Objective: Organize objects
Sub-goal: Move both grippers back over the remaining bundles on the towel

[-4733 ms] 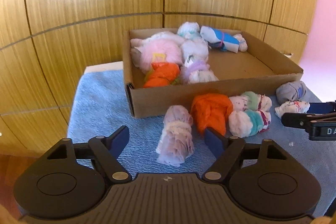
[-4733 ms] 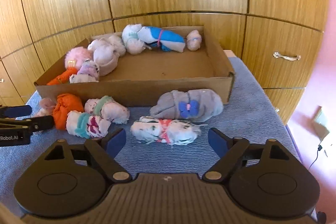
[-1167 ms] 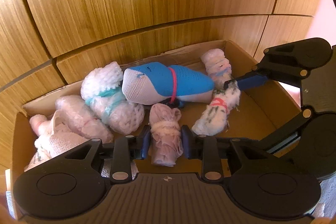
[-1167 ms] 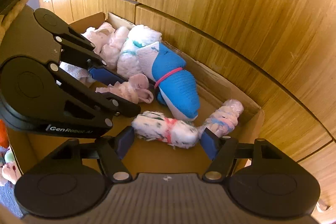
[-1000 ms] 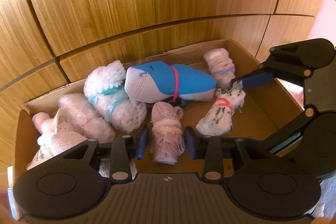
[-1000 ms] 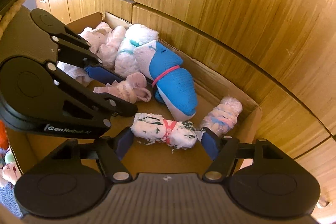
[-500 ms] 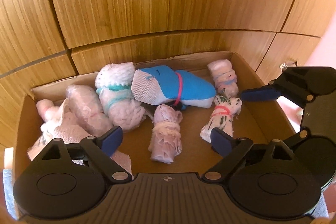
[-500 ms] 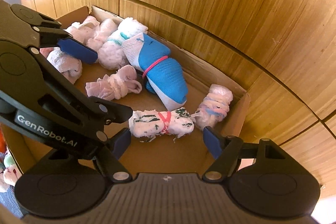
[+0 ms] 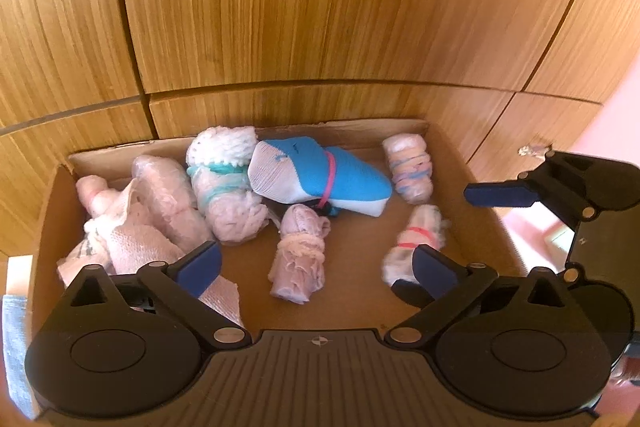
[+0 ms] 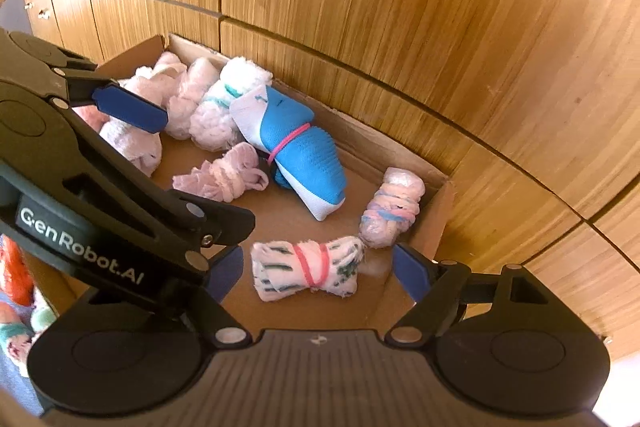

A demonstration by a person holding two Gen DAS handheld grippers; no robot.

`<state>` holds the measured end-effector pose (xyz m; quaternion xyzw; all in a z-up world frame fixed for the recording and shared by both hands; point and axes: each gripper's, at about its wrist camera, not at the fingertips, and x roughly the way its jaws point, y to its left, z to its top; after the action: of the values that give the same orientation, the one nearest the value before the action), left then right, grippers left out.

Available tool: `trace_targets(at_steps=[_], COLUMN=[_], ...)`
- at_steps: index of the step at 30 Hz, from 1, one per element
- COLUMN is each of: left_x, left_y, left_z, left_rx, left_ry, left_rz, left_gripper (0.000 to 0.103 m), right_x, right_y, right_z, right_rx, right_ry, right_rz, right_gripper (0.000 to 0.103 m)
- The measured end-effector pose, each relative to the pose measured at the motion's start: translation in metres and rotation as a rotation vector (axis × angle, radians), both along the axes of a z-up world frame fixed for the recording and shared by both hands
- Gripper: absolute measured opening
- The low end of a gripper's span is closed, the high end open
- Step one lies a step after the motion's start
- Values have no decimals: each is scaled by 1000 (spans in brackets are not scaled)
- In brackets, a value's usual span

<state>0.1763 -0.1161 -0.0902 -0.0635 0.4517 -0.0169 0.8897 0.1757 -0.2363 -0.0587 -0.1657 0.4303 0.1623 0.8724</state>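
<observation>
A cardboard box (image 9: 472, 171) (image 10: 436, 223) holds several rolled sock bundles. A pale pink bundle (image 9: 298, 259) (image 10: 224, 179) lies on the box floor, free, below my open left gripper (image 9: 316, 267). A white bundle with green marks and a red band (image 10: 308, 269) (image 9: 416, 239) lies between the open fingers of my right gripper (image 10: 320, 275), untouched. A blue and white sock (image 9: 320, 177) (image 10: 294, 147) lies behind them. The right gripper also shows at the right of the left wrist view (image 9: 460, 231).
Wooden cabinet doors (image 9: 320, 7) stand right behind the box. A pink and blue striped roll (image 10: 390, 213) sits in the far right corner. More bundles, one orange (image 10: 18, 267), lie outside the box on a blue towel (image 9: 14, 339).
Both grippers opened and released their bundles onto the box floor, then pulled back and rose. The pale pink and the white bundle now lie free in the box.
</observation>
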Motion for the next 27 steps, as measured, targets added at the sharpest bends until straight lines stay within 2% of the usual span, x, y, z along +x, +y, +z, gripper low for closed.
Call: trace_targets(at_steps=[9,14,21,27], left_x=[-16,-38,-96,-146], left_y=[-1,-2,9,21], left_z=[19,37,63,58], left_rx=[-126,-157,-133,-65], left_ry=[8,-15,-71,-109], left_rz=[22,29,28,46], left_gripper=[102,102,102,102], right_x=[-24,-37,-80,-114], right_y=[9,11,5,8], right_z=[20,31,52,51], right_rx=[15,35,84,112], right_ry=[-34,-46,-77,-87], right_rz=[-35,-70,-130,-148], right_gripper=[85,87,90,90])
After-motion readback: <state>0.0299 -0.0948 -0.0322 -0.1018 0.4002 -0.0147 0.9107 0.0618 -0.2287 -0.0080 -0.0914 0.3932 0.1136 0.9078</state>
